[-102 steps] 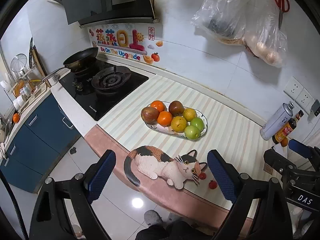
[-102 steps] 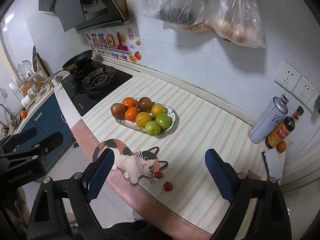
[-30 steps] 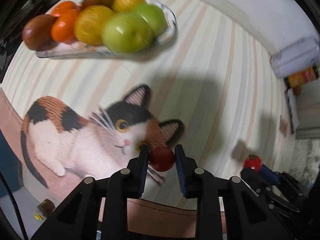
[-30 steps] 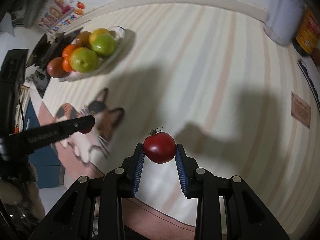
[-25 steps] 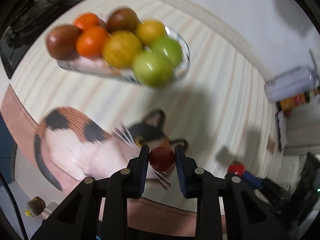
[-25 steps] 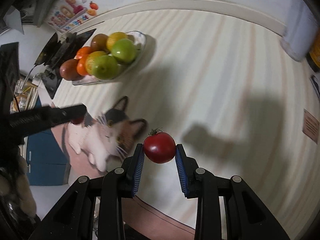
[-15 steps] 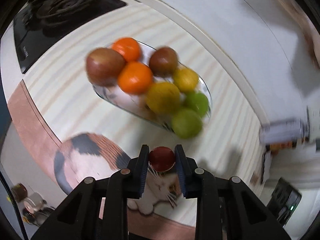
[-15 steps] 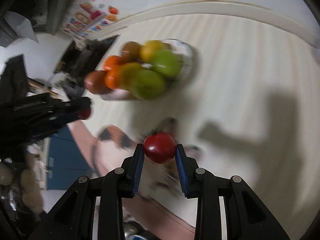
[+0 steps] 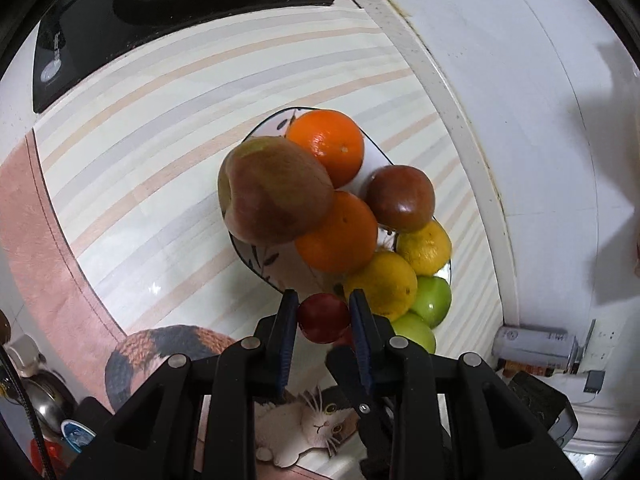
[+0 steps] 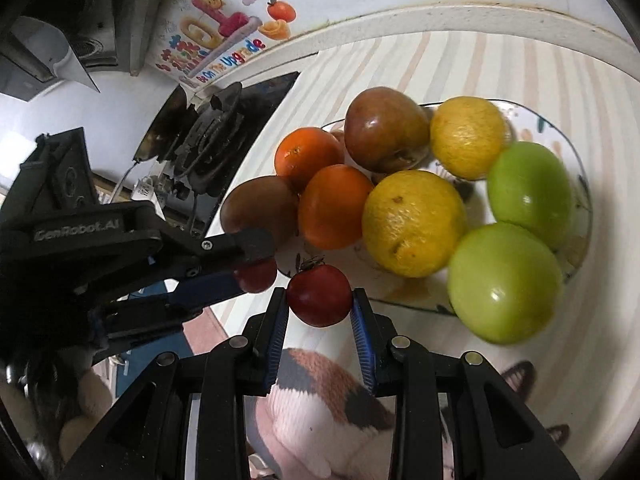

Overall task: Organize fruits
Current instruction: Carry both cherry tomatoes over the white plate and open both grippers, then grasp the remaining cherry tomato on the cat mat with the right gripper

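Two grippers, both clamped on small red tomatoes. Left gripper [image 9: 323, 312] pinches a tomato [image 9: 324, 317] w/ jaws nearly closed, over near edge of the fruit plate [image 9: 256, 262]. Right gripper [image 10: 319, 308] squeezes a stemmed tomato [image 10: 319, 294] just beside it, also at plate's near rim. Plate on striped counter [image 9: 132, 184] holds oranges, lemons, green apples, brownish fruit. Cat mat [image 10: 320, 396] below, stove [image 9: 132, 20] beyond.

The fruit plate [image 9: 256, 268] sits mid-table [image 9: 160, 160], piled with fruit; the stove [image 9: 160, 20] lies toward the far left corner. The cat mat [image 10: 320, 396] lies at the near edge; both tomatoes [image 10: 319, 295] [image 9: 323, 318] hang at the plate's near rim.
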`<state>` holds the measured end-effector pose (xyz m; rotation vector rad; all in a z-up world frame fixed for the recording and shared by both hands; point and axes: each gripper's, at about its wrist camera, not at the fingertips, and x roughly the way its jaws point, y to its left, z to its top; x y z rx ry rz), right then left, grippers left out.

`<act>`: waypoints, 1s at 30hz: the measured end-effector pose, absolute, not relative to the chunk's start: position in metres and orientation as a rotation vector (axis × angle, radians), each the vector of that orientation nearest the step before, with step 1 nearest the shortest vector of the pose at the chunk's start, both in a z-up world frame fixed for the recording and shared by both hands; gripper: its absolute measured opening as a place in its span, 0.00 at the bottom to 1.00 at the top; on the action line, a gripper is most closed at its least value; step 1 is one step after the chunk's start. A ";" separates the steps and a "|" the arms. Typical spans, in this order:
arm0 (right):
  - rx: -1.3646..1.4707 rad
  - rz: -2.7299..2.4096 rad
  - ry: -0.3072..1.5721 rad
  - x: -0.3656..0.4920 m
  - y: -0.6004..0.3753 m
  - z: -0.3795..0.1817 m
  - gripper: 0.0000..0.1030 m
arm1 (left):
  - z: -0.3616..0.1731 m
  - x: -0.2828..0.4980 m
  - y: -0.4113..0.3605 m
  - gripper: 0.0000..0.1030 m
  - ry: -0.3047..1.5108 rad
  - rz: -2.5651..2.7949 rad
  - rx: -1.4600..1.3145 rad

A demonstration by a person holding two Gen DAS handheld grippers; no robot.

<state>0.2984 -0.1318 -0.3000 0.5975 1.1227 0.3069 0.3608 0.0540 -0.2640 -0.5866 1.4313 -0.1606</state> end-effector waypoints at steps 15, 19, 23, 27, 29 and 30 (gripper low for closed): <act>0.572 0.262 1.163 0.315 -0.122 -0.315 0.34 | -0.287 0.371 0.051 0.23 1.435 -0.121 -0.595; 0.577 0.253 1.164 0.315 -0.122 -0.315 0.34 | -0.291 0.371 0.049 0.24 1.440 -0.119 -0.587; 0.588 0.249 1.173 0.313 -0.123 -0.313 0.44 | -0.289 0.368 0.048 0.26 1.451 -0.118 -0.569; 0.597 0.230 1.152 0.309 -0.123 -0.308 0.60 | -0.281 0.361 0.050 0.33 1.445 -0.103 -0.518; 0.594 0.216 1.156 0.308 -0.125 -0.308 0.60 | -0.276 0.357 0.052 0.37 1.433 -0.091 -0.491; 0.590 0.204 1.168 0.306 -0.126 -0.308 0.60 | -0.274 0.355 0.055 0.37 1.424 -0.085 -0.484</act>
